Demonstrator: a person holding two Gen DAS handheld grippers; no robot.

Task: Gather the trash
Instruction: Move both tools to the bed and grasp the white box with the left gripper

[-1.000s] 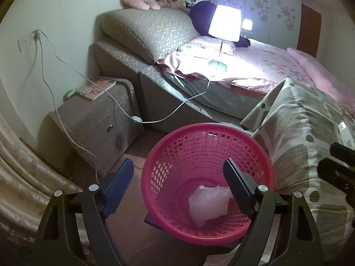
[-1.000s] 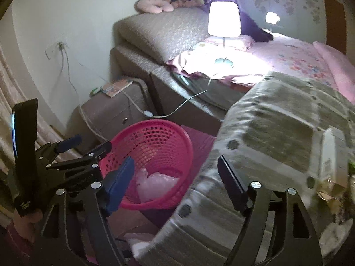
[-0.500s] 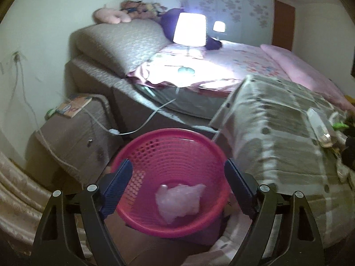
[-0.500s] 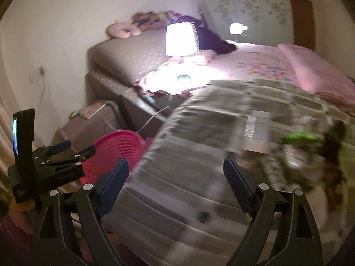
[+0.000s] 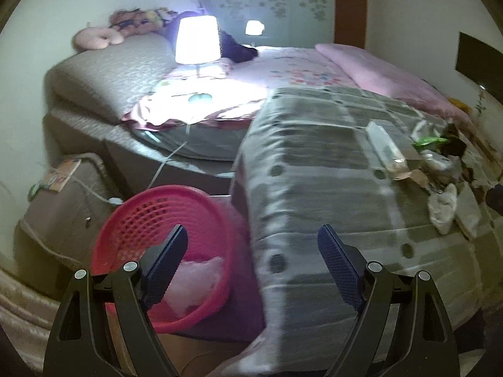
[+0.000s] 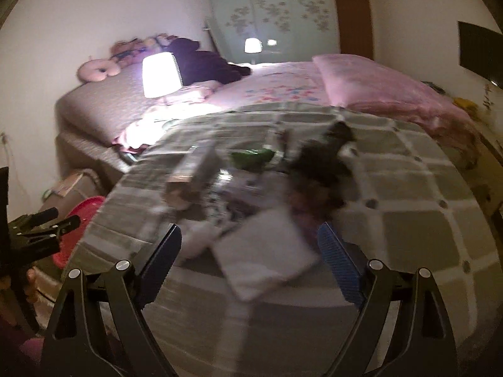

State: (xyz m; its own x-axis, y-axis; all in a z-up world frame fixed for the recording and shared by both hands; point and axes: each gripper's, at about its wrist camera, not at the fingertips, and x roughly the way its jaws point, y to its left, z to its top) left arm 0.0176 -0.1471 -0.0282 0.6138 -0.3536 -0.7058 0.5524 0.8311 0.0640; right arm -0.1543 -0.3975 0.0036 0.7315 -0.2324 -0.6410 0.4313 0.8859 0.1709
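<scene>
**Both grippers empty over the bed**

I see my left gripper [image 5: 251,245] fingers wide, empty. Round pink plastic basket [image 5: 157,220] sits beside the grey checked quilt [image 5: 314,169]. My right gripper [image 6: 250,245], wide too, faces blurred scattered trash [image 6: 261,248] on it.

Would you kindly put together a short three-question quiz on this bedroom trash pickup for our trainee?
1. True or false: the pink basket already holds a crumpled plastic piece.
2. Which gripper faces the trash pile on the checked blanket: A left, B right?
3. Fill in: both grippers' jaws are ____.

Key: 1 true; 2 B; 3 open.
</scene>
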